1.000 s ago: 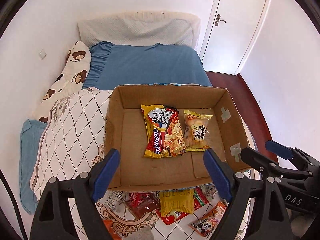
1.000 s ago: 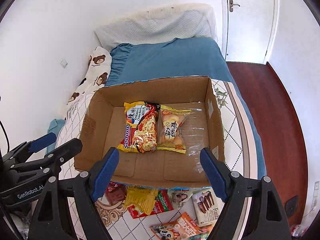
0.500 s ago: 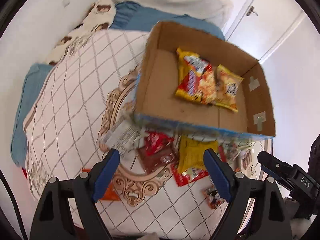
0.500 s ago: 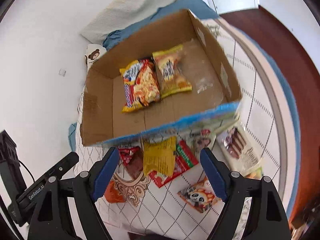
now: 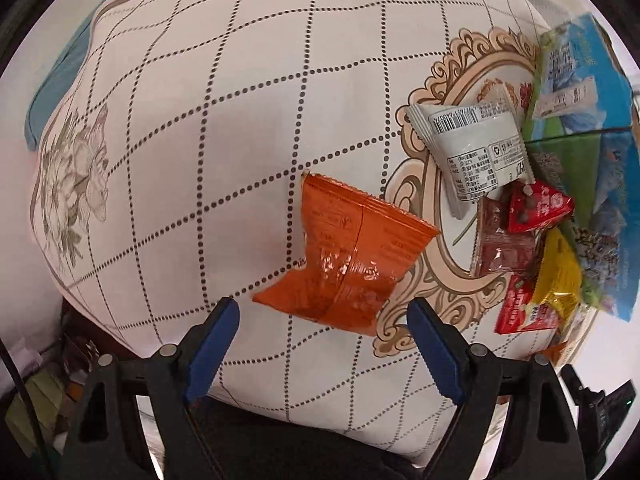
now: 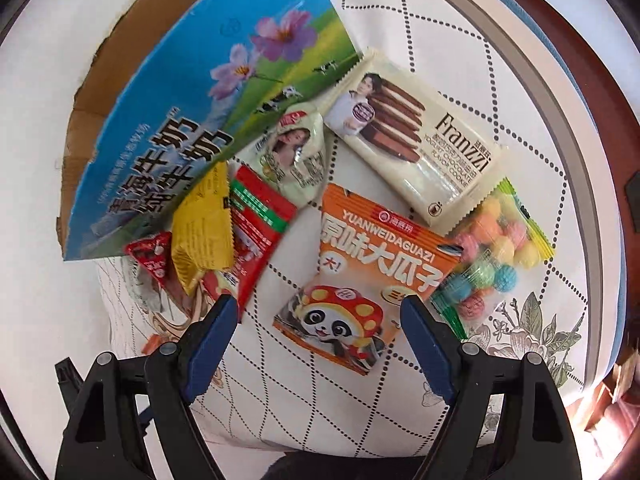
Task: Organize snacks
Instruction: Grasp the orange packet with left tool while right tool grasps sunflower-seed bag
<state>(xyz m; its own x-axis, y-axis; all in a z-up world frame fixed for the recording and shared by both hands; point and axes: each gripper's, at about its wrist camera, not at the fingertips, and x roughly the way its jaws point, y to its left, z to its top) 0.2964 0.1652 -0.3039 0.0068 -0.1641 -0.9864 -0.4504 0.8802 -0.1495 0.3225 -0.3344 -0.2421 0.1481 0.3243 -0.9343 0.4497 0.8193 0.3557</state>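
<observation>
My left gripper [image 5: 324, 320] points straight down, open, just above an orange packet [image 5: 348, 256] lying back side up on the quilt; its fingers stand either side of the packet's near end without touching it. My right gripper [image 6: 318, 320] is open over an orange panda packet of sunflower seeds [image 6: 368, 276], which lies between and beyond its fingertips. Nothing is held. The cardboard box shows only its printed blue outer wall [image 6: 200, 120], also at the right edge in the left wrist view [image 5: 592, 120].
In the right wrist view a Franzzi cookie packet [image 6: 416, 136], a bag of coloured candy balls [image 6: 492, 256], a pale green packet [image 6: 296, 156], a yellow packet [image 6: 204, 232] and a red packet [image 6: 256, 224] crowd the box. A white packet [image 5: 476, 152] and a red triangular packet [image 5: 536, 208] lie by the box.
Both grippers have dropped from above the box toward the quilt and tipped downward. The box's inside has left both views, and the loose packets now fill them.
</observation>
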